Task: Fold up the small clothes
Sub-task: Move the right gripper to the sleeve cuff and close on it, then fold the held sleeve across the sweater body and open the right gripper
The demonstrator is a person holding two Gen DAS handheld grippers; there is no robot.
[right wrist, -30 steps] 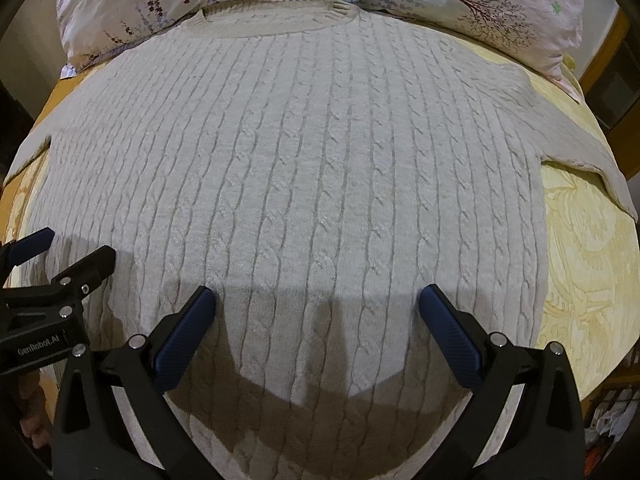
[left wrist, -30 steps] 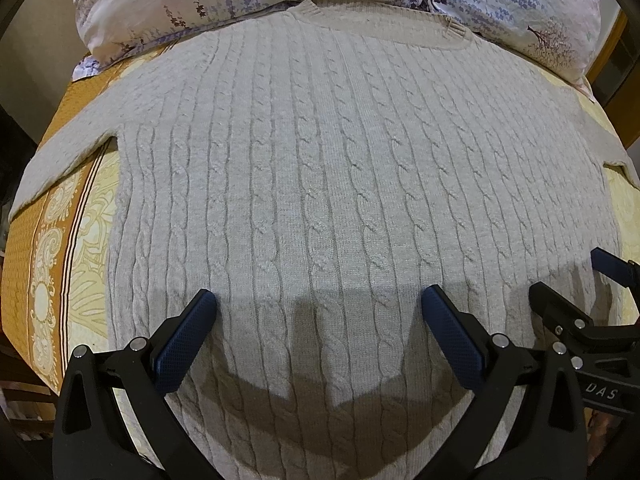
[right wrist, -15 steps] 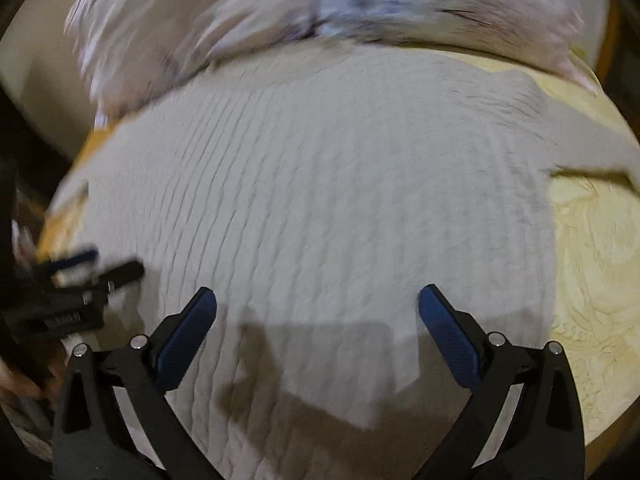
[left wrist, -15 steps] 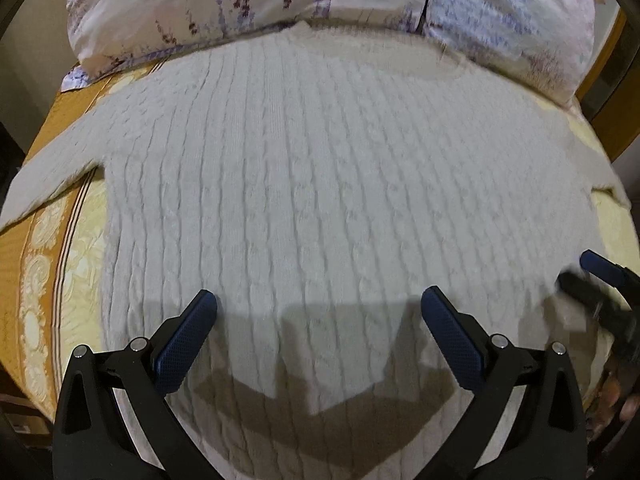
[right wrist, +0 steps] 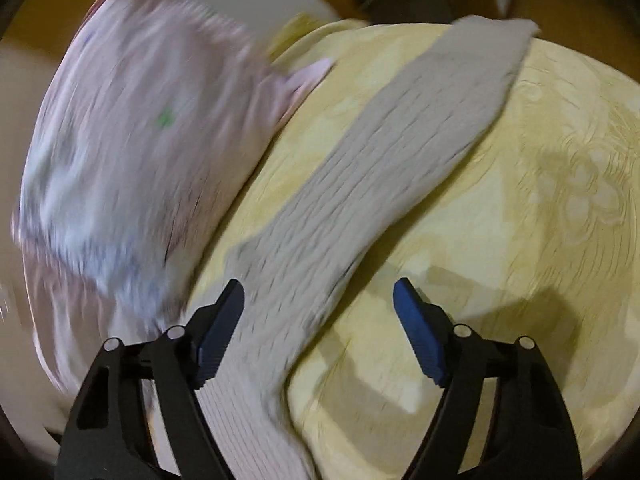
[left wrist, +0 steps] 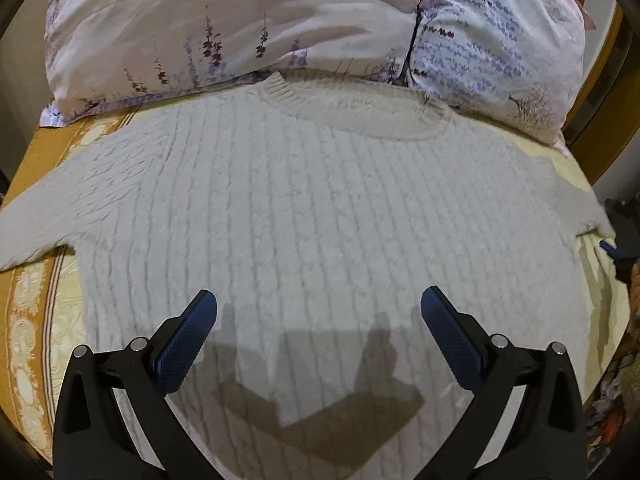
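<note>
A beige cable-knit sweater (left wrist: 320,220) lies flat, front up, on the bed, collar toward the pillows, sleeves spread to both sides. My left gripper (left wrist: 318,312) is open and empty, held above the sweater's lower body. My right gripper (right wrist: 318,300) is open and empty above the sweater's right sleeve (right wrist: 400,168), which runs diagonally away from it across the yellow bedspread. The right gripper's blue fingertip also shows at the right edge of the left wrist view (left wrist: 610,249). The right wrist view is motion-blurred.
Two floral pillows (left wrist: 240,28) lie against the collar at the head of the bed; one shows blurred in the right wrist view (right wrist: 132,152). The yellow and orange patterned bedspread (left wrist: 36,320) shows around the sweater. A wooden bed frame (left wrist: 600,80) stands at the right.
My right gripper has swung right, off the sweater's body and over to the right sleeve. My left gripper has pulled back slightly, so more of the pillows shows.
</note>
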